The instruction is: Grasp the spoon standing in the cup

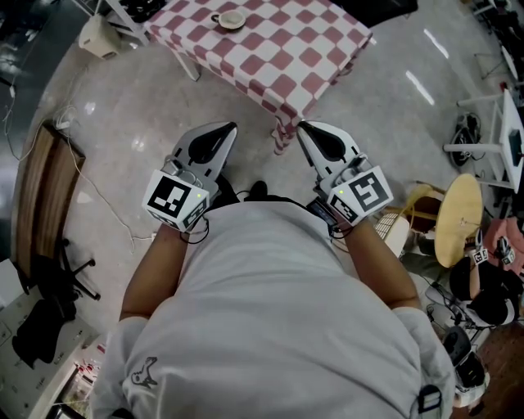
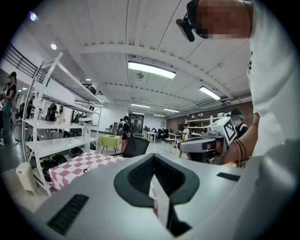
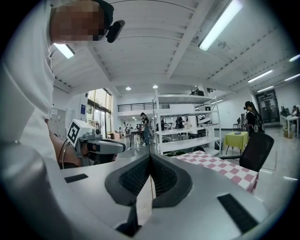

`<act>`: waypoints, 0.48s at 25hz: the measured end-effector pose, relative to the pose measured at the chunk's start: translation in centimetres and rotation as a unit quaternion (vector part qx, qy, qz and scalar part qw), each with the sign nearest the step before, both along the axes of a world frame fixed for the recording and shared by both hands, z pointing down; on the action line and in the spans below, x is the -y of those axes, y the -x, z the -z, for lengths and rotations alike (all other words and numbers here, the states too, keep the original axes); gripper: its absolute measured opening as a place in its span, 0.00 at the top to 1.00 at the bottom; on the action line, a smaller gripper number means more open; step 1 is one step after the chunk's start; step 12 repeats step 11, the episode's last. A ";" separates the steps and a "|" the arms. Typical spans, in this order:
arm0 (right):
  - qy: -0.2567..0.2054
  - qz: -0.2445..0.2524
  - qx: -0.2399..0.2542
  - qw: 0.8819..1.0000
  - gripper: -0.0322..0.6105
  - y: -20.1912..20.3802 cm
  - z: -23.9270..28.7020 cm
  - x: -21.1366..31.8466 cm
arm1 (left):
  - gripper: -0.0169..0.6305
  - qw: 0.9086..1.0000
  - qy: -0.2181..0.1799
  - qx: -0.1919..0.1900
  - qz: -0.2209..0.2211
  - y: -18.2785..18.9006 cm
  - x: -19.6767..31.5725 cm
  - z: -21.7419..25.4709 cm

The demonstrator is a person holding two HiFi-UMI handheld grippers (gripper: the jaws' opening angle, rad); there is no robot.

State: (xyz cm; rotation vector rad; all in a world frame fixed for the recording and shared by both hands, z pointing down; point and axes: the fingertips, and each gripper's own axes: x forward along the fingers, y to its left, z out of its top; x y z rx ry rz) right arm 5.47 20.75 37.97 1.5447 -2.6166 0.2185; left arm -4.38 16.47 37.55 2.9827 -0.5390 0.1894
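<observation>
In the head view a white cup with a spoon in it stands near the far edge of a table with a red-and-white checked cloth. Both grippers are held in front of the person's chest, well short of the table and pointing toward it. The left gripper is shut with nothing in it, and so is the right gripper. In the left gripper view the jaws meet with no gap. The right gripper view shows the same of its jaws. The checked table lies ahead of them.
A wooden bench stands on the floor to the left, with cables beside it. A round wooden stool and clutter are on the right. White shelving and a black chair stand beyond the table. People are standing in the background.
</observation>
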 end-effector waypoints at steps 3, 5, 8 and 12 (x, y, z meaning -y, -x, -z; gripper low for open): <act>0.001 -0.002 -0.001 1.000 0.90 -0.5 0.0 -0.1 | 0.96 1.000 -0.002 -0.004 0.002 -0.1 0.1 0.2; 0.000 -0.002 -0.001 1.000 0.90 -0.6 0.1 0.0 | 0.96 1.000 -0.002 -0.006 0.003 -0.3 0.3 0.4; -0.002 -0.001 -0.001 1.000 0.90 -0.6 0.2 0.3 | 0.96 1.000 -0.005 -0.005 0.004 -0.5 0.6 0.4; -0.002 -0.001 -0.001 1.000 0.90 -0.7 0.3 0.5 | 0.96 1.000 -0.002 -0.005 0.007 -0.6 0.8 0.3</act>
